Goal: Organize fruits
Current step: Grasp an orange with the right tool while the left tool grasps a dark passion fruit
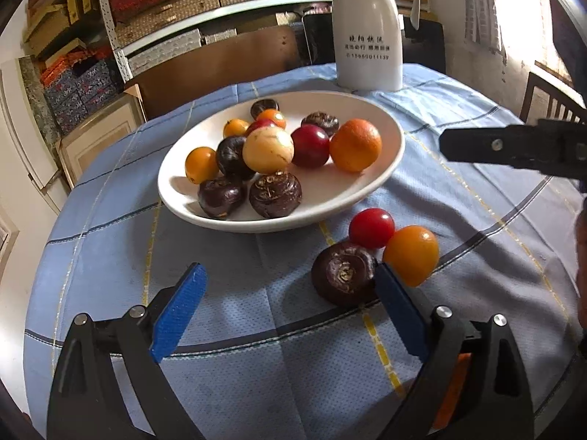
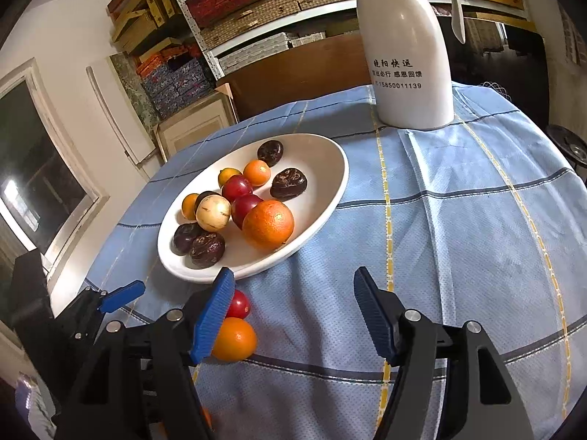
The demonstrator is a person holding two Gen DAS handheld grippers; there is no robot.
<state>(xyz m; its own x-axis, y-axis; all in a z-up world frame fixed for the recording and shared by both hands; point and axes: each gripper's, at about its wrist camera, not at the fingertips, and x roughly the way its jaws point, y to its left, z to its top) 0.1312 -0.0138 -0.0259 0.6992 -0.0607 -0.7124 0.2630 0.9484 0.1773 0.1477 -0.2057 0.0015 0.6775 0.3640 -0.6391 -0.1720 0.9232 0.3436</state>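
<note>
- Left wrist view: left gripper [image 1: 290, 286] low over the blue checked tablecloth [image 1: 256, 366], jaws spread wide, nothing between them
- Dark water chestnut [image 1: 343, 273] lies on the cloth just inside the right-hand blue pad, looks to be touching it or nearly so, can't tell which
- Red cherry tomato [image 1: 371, 228] and orange cherry tomato [image 1: 411, 255] sit on the cloth just behind the chestnut, touching each other, near the plate's front edge
- White oval plate [image 1: 381, 183] holds the rest of the fruit: a round orange [image 1: 355, 145], a red plum-like fruit [image 1: 310, 145], a pale yellow fruit [image 1: 268, 149], several dark chestnuts and small orange tomatoes, piled close
- White thermos jug [image 1: 368, 29] with printed text stands behind the plate at the table's far edge
- Right gripper [image 2: 293, 308] in its own view, jaws spread, holding nothing; bare cloth between the pads
- Right wrist view: the two loose tomatoes sit just outside its left pad, partly hidden by it; chestnut not visible here
- Right gripper's black body enters the left wrist view from the right edge, above the cloth, well apart from the plate
- Shelves [image 2: 238, 11] stacked with boxes in the background
</note>
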